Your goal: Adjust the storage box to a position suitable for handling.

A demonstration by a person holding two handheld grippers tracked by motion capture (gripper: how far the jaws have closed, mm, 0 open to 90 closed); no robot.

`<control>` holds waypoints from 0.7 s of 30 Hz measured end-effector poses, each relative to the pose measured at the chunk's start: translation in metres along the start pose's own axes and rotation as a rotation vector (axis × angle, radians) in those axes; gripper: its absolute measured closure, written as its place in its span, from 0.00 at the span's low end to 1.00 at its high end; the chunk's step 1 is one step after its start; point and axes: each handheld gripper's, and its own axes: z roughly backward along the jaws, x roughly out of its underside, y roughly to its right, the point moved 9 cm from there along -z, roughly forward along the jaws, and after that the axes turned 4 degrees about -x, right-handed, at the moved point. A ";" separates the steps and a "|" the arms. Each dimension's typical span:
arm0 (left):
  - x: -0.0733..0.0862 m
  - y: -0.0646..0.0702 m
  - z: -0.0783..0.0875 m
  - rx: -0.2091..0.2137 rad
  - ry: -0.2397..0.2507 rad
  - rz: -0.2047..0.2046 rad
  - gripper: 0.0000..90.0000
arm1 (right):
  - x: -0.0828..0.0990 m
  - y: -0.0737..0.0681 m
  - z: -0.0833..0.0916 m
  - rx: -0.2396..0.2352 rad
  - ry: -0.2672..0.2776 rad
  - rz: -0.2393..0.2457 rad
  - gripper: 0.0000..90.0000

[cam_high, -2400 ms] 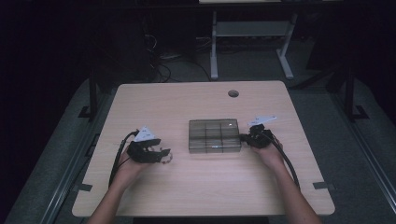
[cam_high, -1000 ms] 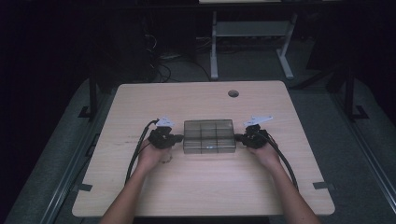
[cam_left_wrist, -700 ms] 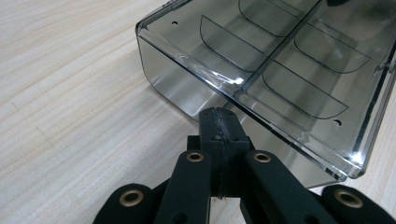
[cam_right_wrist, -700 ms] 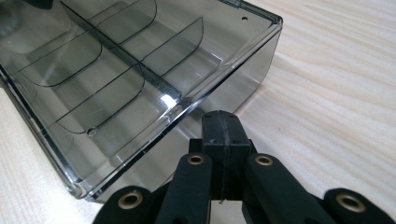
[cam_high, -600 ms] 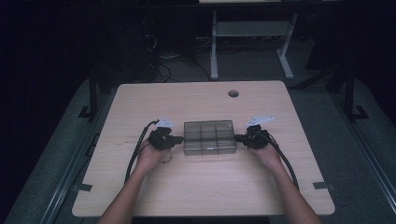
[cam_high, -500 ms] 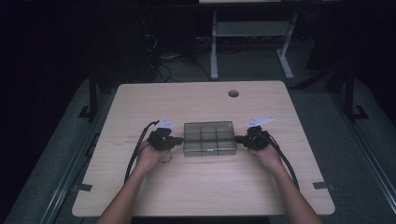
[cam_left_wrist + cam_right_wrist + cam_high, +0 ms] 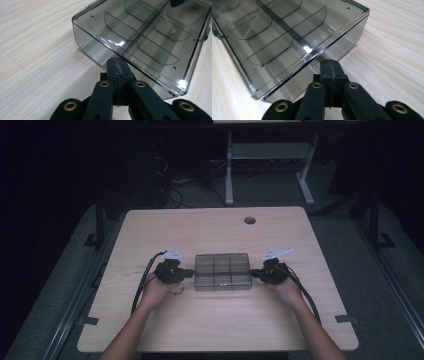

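Compartment box (image 7: 223,271) of smoky clear plastic is flanked by left gripper (image 7: 188,273) and right gripper (image 7: 254,273), both clenched, nothing grasped.

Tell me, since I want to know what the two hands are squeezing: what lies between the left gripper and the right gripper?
The clear divided box lies between the left gripper and the right gripper in the high view, with both grippers shut, one at each short end.
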 end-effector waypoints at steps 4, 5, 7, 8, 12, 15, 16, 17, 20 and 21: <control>0.004 0.003 0.003 -0.006 -0.022 -0.022 1.00 | 0.006 -0.008 0.002 -0.020 -0.002 0.010 1.00; 0.005 0.004 0.004 -0.006 -0.021 -0.016 1.00 | 0.007 -0.009 0.002 -0.029 0.003 0.011 1.00; 0.006 0.005 0.005 -0.003 -0.024 -0.021 1.00 | 0.008 -0.010 0.003 -0.033 0.000 0.010 1.00; 0.007 0.006 0.006 -0.001 -0.025 -0.017 1.00 | 0.008 -0.011 0.003 -0.034 -0.003 0.013 1.00; 0.009 0.010 0.008 0.003 -0.032 -0.022 1.00 | 0.011 -0.017 0.006 -0.036 -0.021 0.024 1.00; 0.011 0.013 0.010 0.006 -0.040 -0.027 1.00 | 0.015 -0.021 0.008 -0.048 -0.016 0.025 1.00; 0.011 0.014 0.011 0.009 -0.041 -0.030 1.00 | 0.016 -0.022 0.009 -0.049 -0.015 0.023 1.00; 0.012 0.015 0.012 0.015 -0.040 -0.024 1.00 | 0.017 -0.024 0.010 -0.051 -0.015 0.024 1.00; 0.014 0.019 0.014 0.019 -0.040 -0.027 1.00 | 0.020 -0.028 0.012 -0.047 -0.025 0.034 1.00; 0.015 0.019 0.015 0.017 -0.045 -0.033 1.00 | 0.020 -0.030 0.013 -0.048 -0.024 0.037 1.00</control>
